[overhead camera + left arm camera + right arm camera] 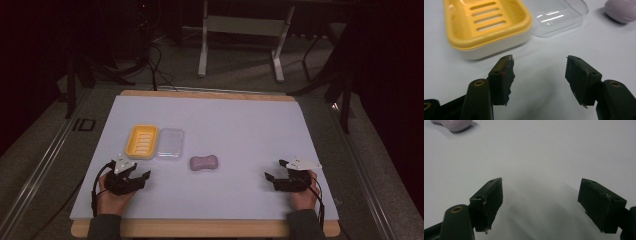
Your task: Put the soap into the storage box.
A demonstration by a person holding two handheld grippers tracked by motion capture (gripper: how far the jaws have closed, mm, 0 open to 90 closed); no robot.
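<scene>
Left gripper (141, 171) rests low over the near left part of the white table (240, 120), held in a person's left hand (111, 196). Its two black jaws stand apart with nothing between them; in the left gripper view (539, 72) only bare table shows in the gap. Just beyond it, toward the far side, sits a yellow soap dish (142, 141) with a slotted floor, upright and empty. Touching or almost touching the dish's right edge lies a clear plastic lid (170, 143), flat on the table. Right of the lid, and a little nearer the person, lies a pale purple bar of soap (204, 163), apart from both the lid and the dish. Well to the right, past a wide stretch of bare table, the right gripper (276, 170) is held in the right hand (303, 196), also low over the surface. Its jaws are spread wide and hold nothing; the right gripper view (540, 192) shows the soap (452, 124) far off at the upper left corner.
</scene>
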